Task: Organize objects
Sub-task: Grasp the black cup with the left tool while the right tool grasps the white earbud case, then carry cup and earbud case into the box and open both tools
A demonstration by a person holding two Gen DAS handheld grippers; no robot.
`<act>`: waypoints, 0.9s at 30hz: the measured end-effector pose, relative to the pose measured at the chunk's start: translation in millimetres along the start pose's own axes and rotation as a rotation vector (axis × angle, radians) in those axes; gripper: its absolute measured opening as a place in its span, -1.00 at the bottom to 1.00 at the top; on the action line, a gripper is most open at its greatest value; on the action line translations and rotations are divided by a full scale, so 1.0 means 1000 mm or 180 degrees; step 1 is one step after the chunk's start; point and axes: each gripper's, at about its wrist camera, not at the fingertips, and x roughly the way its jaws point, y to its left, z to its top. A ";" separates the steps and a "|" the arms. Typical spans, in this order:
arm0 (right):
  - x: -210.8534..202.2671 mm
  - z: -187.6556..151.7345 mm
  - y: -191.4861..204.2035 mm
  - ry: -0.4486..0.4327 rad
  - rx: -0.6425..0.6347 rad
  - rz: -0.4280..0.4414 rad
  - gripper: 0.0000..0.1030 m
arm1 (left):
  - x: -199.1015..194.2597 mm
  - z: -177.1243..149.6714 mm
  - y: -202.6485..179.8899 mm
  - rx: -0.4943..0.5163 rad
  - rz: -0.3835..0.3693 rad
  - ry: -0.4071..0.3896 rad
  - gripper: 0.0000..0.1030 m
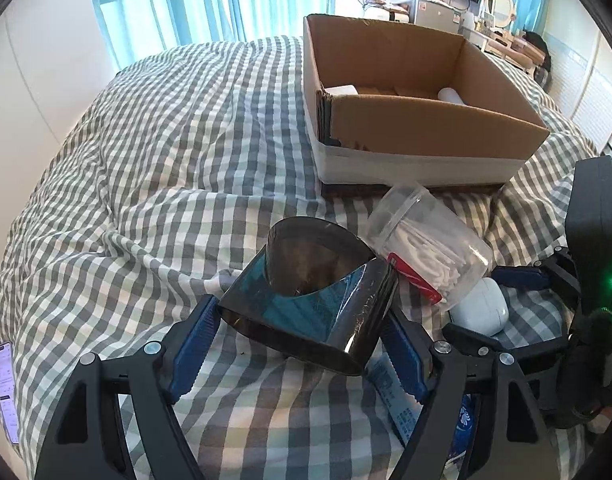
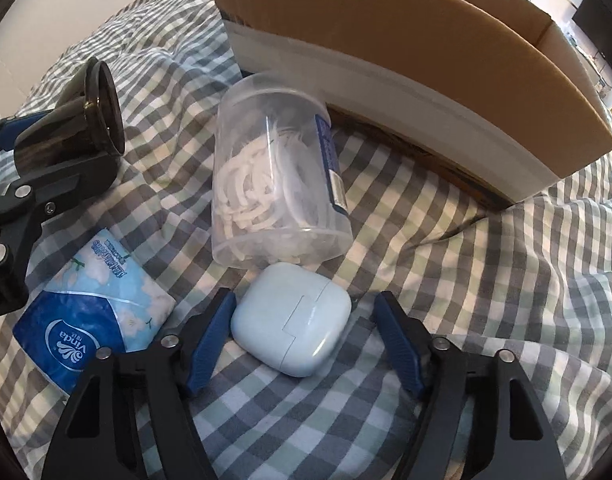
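Observation:
My left gripper (image 1: 302, 344) is shut on a dark glossy cup (image 1: 310, 296), its blue pads touching both sides; the cup lies tilted on the checked bedspread and also shows in the right wrist view (image 2: 72, 136). My right gripper (image 2: 306, 340) is open around a white earbud case (image 2: 292, 318), pads apart from it. A clear plastic jar of white floss picks (image 2: 274, 176) lies on its side just beyond the case, also in the left wrist view (image 1: 426, 244). A blue Vinda tissue pack (image 2: 90, 316) lies to the left. An open cardboard box (image 1: 426, 120) stands behind.
The box (image 2: 386, 40) holds a few white items. A phone (image 1: 4, 392) lies at the bed's left edge. Curtains, a TV and shelves stand behind the bed. The checked bedspread (image 1: 166, 140) spreads wide to the left.

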 end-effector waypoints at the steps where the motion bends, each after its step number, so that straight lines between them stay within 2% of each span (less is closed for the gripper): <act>1: -0.001 -0.001 0.001 -0.0004 -0.0019 -0.0019 0.19 | 0.000 0.000 0.000 0.0000 -0.0001 0.0000 0.56; 2: -0.001 -0.001 0.003 -0.0010 -0.0037 -0.0046 0.10 | -0.001 -0.001 0.000 0.0003 0.0000 -0.0004 0.56; 12: -0.022 -0.011 0.010 -0.0227 -0.0143 -0.0283 0.09 | -0.012 -0.005 -0.003 0.0033 0.0060 -0.0077 0.56; 18: -0.053 -0.019 0.014 -0.0509 -0.0177 -0.0415 0.09 | -0.027 -0.009 -0.006 0.0051 0.0100 -0.0146 0.56; 27: -0.104 -0.019 0.006 -0.0906 -0.0049 -0.0422 0.09 | -0.060 -0.009 -0.013 0.0086 0.0170 -0.0341 0.56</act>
